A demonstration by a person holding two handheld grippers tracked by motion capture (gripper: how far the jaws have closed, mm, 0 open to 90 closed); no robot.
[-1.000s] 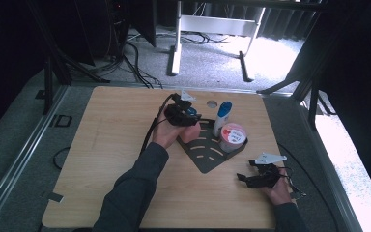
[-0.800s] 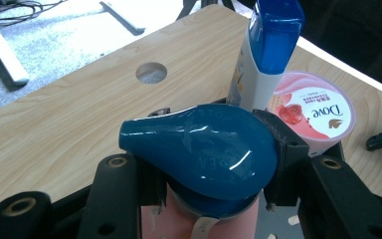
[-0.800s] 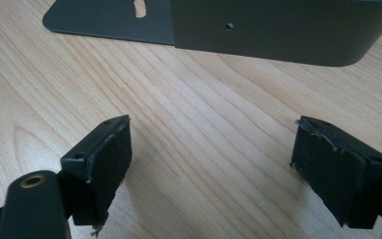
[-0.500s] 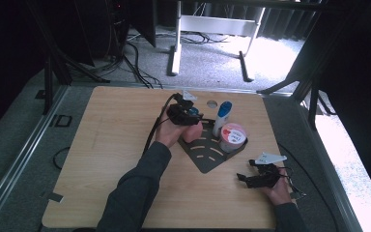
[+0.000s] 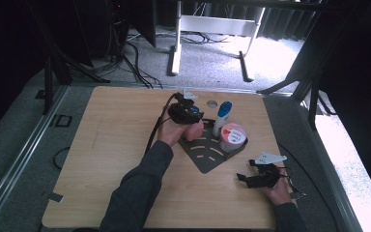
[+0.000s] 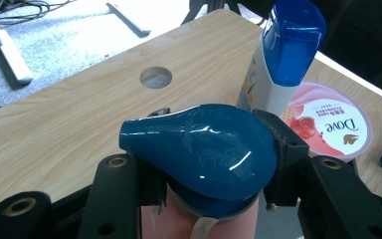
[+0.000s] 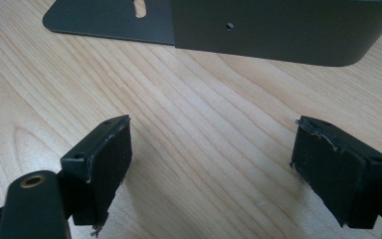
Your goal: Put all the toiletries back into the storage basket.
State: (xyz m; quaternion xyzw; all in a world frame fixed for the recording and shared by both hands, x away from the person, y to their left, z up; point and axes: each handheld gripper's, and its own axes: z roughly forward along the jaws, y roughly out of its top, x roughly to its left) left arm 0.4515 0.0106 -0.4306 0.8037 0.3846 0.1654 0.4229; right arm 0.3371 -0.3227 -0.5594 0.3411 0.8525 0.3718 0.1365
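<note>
Since the earlier frames, little had shifted: we kept our left gripper (image 5: 187,112) over the far corner of the dark rack (image 5: 207,157), leaning only a touch differently, while our right gripper (image 5: 261,175) stayed low on the table (image 5: 101,145), near the right edge. Our left jaws were clenched on a pink bottle (image 6: 199,219) with a teal cap (image 6: 199,149), held upright at the rack's far corner. Just beyond it stood a white bottle with a blue cap (image 6: 278,55), and beside that a pink-lidded Dove tub (image 6: 328,124), both in the rack. Our right jaws stood wide apart with bare wood between them, facing the rack's side wall (image 7: 278,30).
</note>
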